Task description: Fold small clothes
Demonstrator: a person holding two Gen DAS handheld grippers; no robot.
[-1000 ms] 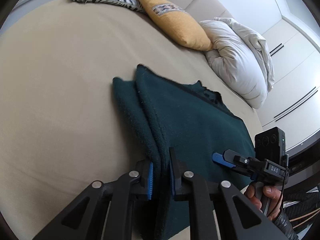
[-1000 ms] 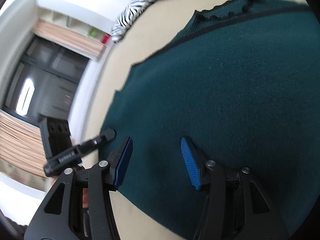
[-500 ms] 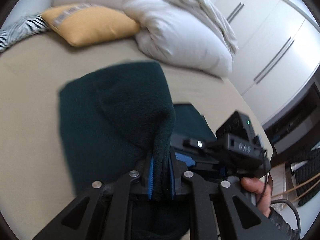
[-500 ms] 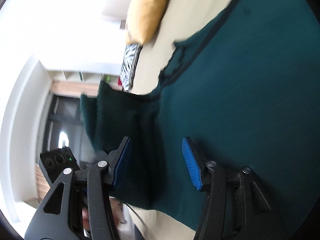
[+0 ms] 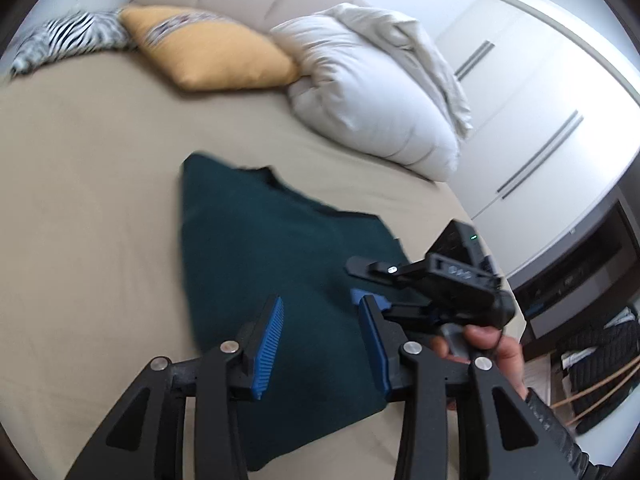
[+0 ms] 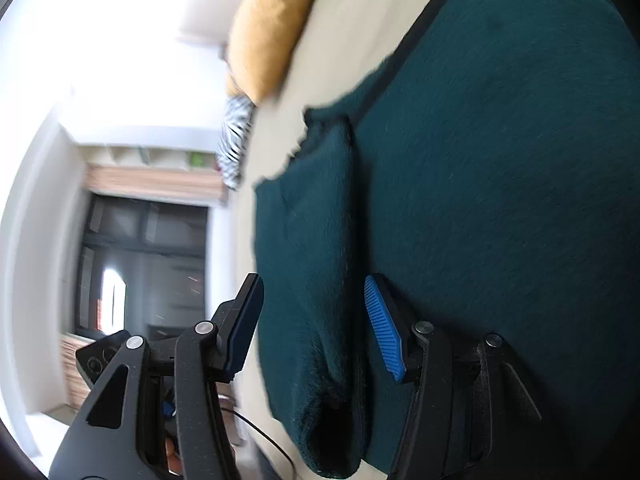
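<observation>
A dark green knit sweater [image 5: 280,256] lies on the beige bed [image 5: 88,184], with one side folded over the body; the folded flap shows in the right wrist view [image 6: 312,240]. My left gripper [image 5: 320,320] is open and empty just above the sweater's near part. My right gripper [image 6: 312,312] is open over the folded flap, holding nothing; it also shows in the left wrist view [image 5: 440,280], at the sweater's right edge.
A yellow cushion [image 5: 212,56], a zebra-print pillow [image 5: 68,40] and a white duvet bundle [image 5: 372,100] lie at the head of the bed. White wardrobe doors [image 5: 540,120] stand to the right. A dark window [image 6: 140,264] is beyond the bed's edge.
My left gripper carried the sweater's side over the body, then opened and let it go. The flap now lies flat. My right gripper stayed open.
</observation>
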